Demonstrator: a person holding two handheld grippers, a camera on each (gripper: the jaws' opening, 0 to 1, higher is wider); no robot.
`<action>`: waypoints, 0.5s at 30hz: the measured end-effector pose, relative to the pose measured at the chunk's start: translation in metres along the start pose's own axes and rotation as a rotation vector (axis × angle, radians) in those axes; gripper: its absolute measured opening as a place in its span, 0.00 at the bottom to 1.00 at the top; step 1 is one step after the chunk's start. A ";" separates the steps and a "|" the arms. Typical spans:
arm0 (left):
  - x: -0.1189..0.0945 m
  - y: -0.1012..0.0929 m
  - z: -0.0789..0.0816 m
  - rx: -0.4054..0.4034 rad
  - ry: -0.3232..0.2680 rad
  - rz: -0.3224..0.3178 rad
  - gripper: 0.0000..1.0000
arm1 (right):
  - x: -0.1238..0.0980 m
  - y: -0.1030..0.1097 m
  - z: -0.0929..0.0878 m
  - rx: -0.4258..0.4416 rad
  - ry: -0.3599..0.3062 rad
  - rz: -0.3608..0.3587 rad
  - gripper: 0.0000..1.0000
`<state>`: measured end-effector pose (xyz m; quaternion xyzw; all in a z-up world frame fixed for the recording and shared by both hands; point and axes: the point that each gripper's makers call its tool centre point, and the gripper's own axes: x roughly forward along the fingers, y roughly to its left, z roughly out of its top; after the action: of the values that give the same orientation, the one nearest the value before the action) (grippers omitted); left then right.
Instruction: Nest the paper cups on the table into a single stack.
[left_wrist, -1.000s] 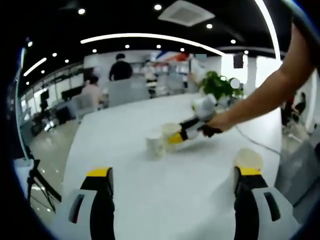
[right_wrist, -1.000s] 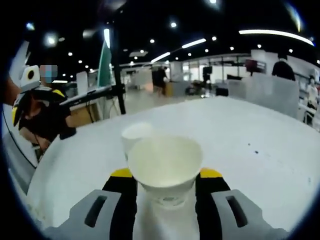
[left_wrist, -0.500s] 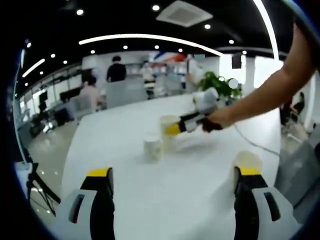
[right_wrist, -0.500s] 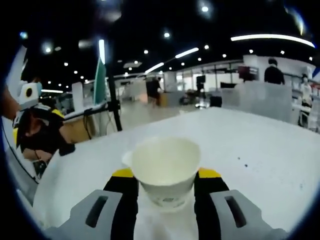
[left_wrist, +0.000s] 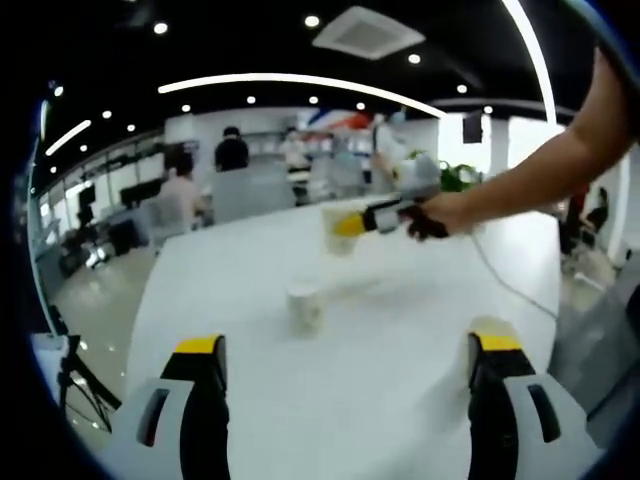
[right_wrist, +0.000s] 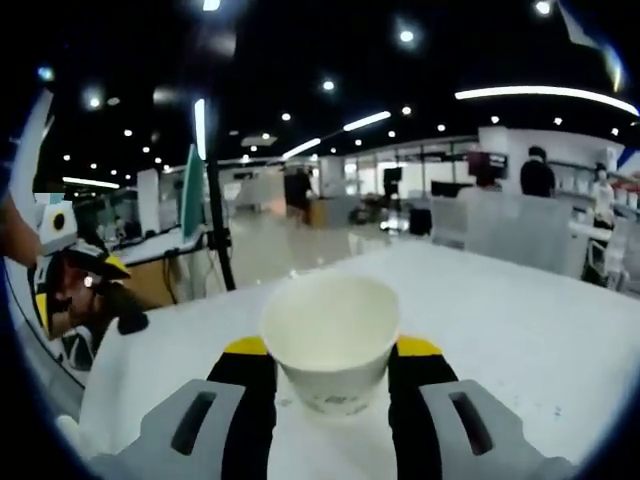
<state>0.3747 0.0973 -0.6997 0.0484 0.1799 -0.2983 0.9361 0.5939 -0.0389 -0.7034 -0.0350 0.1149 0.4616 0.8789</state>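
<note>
A white paper cup (right_wrist: 330, 335) sits upright between the yellow-tipped jaws of my right gripper (right_wrist: 330, 352), which is shut on it. In the left gripper view that held cup (left_wrist: 334, 240) hangs in the air above the white table (left_wrist: 400, 380), with the right gripper (left_wrist: 352, 224) on a person's arm reaching in from the right. A second paper cup (left_wrist: 304, 305) stands on the table below and slightly left of it. My left gripper (left_wrist: 347, 345) is wide open and low over the table's near part, nothing between its jaws. A pale cup rim (left_wrist: 495, 324) shows just behind its right jaw.
A cable (left_wrist: 505, 285) trails across the table's right side. Chairs and people (left_wrist: 232, 150) are beyond the far edge. In the right gripper view the left gripper (right_wrist: 65, 300) is at the left, and a tripod pole (right_wrist: 215, 230) stands behind the table (right_wrist: 500, 330).
My right gripper has risen with its cup from table height to well above the standing cup. In the right gripper view the second cup has slipped out of sight behind the held one.
</note>
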 end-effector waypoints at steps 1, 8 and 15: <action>-0.001 -0.002 0.001 -0.004 -0.004 -0.005 0.98 | -0.003 0.001 0.006 -0.008 -0.004 -0.001 0.40; -0.003 -0.004 -0.002 0.000 0.008 -0.019 0.98 | -0.018 0.005 0.036 0.012 -0.025 -0.024 0.40; -0.007 -0.001 0.003 0.006 0.002 -0.019 0.98 | -0.034 0.010 0.054 -0.004 -0.023 -0.070 0.39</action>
<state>0.3698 0.0996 -0.6939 0.0499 0.1804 -0.3079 0.9328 0.5767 -0.0513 -0.6424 -0.0353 0.1025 0.4314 0.8956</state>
